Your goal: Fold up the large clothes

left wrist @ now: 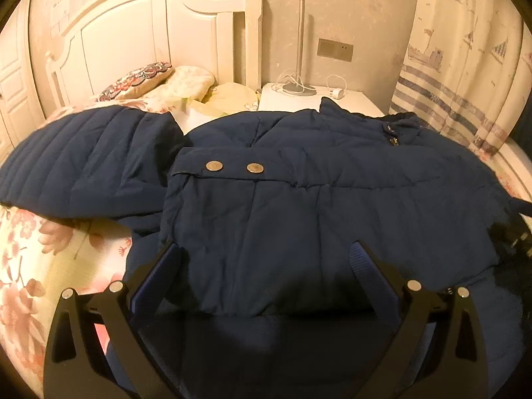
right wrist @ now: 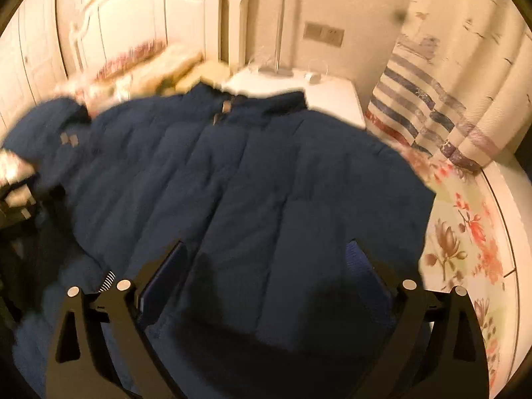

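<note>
A navy quilted jacket [left wrist: 299,173] lies spread across a bed with a floral sheet [left wrist: 50,249], filling the middle of both wrist views. In the left wrist view, the left gripper [left wrist: 266,252] hangs over the lower part of the jacket with its jaws wide apart; nothing sits clamped between them, and only the flat dark fabric shows in the gap, though whether the tips brush the cloth cannot be told. A folded sleeve lies across the jacket's chest, its cuff tab carrying two metal snaps [left wrist: 234,167] toward 12 o'clock from the gripper. The hood [left wrist: 83,153] rests off to 10 o'clock, and the collar with its zipper pull [left wrist: 394,136] sits near 1 o'clock. In the right wrist view, which is blurred, the right gripper [right wrist: 269,249] stands just as wide open above the jacket's [right wrist: 266,173] hem area, holding nothing, its blue-lined fingers [right wrist: 365,266] framing bare quilted panels. The collar [right wrist: 266,103] points toward 12 o'clock there, and the floral sheet [right wrist: 465,232] shows at 3 o'clock past the garment's edge. Behind the jacket a white nightstand [left wrist: 332,99] stands at 12 o'clock, with a white headboard [left wrist: 133,33] at 11 o'clock and a striped curtain [left wrist: 465,66] at 2 o'clock.
</note>
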The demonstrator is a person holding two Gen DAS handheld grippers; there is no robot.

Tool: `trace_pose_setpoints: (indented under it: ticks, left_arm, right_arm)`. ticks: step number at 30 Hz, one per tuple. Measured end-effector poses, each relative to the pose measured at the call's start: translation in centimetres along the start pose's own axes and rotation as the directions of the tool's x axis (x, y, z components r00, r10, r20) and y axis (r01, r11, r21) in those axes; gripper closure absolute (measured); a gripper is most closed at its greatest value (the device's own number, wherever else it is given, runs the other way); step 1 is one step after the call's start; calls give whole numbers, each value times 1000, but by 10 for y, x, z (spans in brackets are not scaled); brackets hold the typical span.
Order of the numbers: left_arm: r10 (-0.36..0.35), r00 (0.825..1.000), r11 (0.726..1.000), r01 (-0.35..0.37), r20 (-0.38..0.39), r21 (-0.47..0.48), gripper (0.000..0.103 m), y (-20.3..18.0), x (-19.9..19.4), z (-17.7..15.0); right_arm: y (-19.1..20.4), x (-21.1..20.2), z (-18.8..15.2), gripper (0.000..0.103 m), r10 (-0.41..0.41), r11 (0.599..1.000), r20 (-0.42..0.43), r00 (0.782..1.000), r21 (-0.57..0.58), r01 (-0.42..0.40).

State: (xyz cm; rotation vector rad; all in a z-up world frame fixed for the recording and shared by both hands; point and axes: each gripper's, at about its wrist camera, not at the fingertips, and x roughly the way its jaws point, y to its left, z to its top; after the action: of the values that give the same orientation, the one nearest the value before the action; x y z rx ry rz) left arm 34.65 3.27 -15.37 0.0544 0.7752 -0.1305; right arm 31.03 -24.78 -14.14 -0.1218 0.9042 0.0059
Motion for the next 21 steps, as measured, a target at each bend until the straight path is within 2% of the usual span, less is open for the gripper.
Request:
trace_pose_setpoints:
  ticks: [2,5,9,14,18,21]
  left_arm:
    - [16,1000,1000,-16,0,14,2,-3,0,0]
    - [34,999,999,-34,2,29,2,-5,-1,0]
    - [45,999,998,-45,1,40,2,-6,-1,-1]
    - [59,998,997,-59,0,54,2,-7,0,-1]
    - [64,998,997,-64,0,50,2,-8,-1,-1]
    - [45,999,998,-45,3,36,2,-5,-4,-1]
  right_arm:
    - [3,18,-7,8,-13,1000,-50,999,11,14]
    - [-5,18,-8,7,-7,998,-52,999,54,10]
    - [2,-1,-14,7,19,996,-10,1000,83,-18]
    - [16,13,-20,4,-29,998,-36,999,53,30]
    - [10,19,-20,4,0,996,-48,999,90,5]
    - [11,18,-22,4,-9,996,-40,999,94,13]
